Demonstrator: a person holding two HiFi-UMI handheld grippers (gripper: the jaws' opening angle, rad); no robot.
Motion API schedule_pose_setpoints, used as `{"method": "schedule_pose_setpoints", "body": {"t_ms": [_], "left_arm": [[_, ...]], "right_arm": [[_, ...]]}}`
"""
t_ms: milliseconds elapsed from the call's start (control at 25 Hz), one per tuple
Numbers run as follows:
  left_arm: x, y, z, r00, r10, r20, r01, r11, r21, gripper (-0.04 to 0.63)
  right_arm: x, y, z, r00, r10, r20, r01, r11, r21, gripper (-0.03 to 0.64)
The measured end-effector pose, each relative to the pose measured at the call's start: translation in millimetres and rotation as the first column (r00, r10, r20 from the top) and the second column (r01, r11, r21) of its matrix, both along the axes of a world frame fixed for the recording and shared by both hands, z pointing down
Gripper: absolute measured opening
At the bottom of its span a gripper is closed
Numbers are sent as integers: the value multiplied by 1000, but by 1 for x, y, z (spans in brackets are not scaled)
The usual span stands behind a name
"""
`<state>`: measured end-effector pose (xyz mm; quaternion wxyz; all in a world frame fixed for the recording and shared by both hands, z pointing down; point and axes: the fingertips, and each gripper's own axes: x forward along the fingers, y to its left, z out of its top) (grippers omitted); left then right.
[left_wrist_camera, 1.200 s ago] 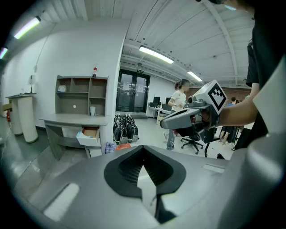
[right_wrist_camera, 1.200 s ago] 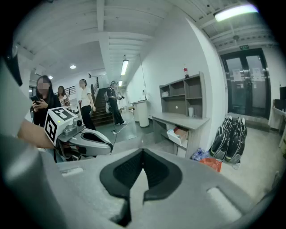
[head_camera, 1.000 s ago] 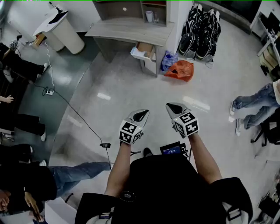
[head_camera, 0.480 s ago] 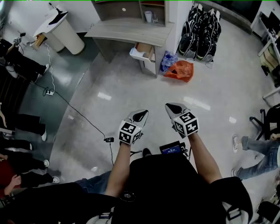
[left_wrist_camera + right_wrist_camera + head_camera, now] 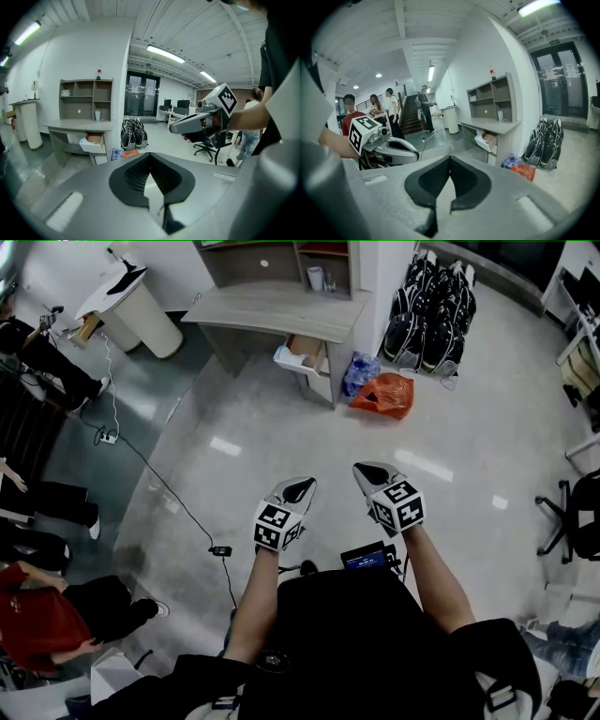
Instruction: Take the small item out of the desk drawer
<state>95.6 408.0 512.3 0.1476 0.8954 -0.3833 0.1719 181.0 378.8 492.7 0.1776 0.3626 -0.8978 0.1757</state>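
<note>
Although the drawer [image 5: 291, 358] of the bench [image 5: 272, 307] stands pulled out at 12 o'clock, I cannot make out the small item inside it. My left tongs [image 5: 302, 487] and right tongs [image 5: 368, 472] are pressed together, empty, well apart from it. Approaching, reaching and picking all remain, I judge.

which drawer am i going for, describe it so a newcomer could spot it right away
Find the grey desk with the shelf unit on top, across the shiny floor. At its right end, beside the blue bag and orange bag, a drawer juts out. It is the only part pulled open, white-sided with something brown inside.
</note>
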Motion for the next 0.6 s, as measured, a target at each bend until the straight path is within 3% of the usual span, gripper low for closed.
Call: {"method": "schedule_pose_setpoints", "body": {"t_ms": [600], "left_arm": [[19,-11,7,999,-51,3,51,999,-15,2]], "right_arm": [[22,-13,12,999,-49,16,49,999,-19,0]]}}
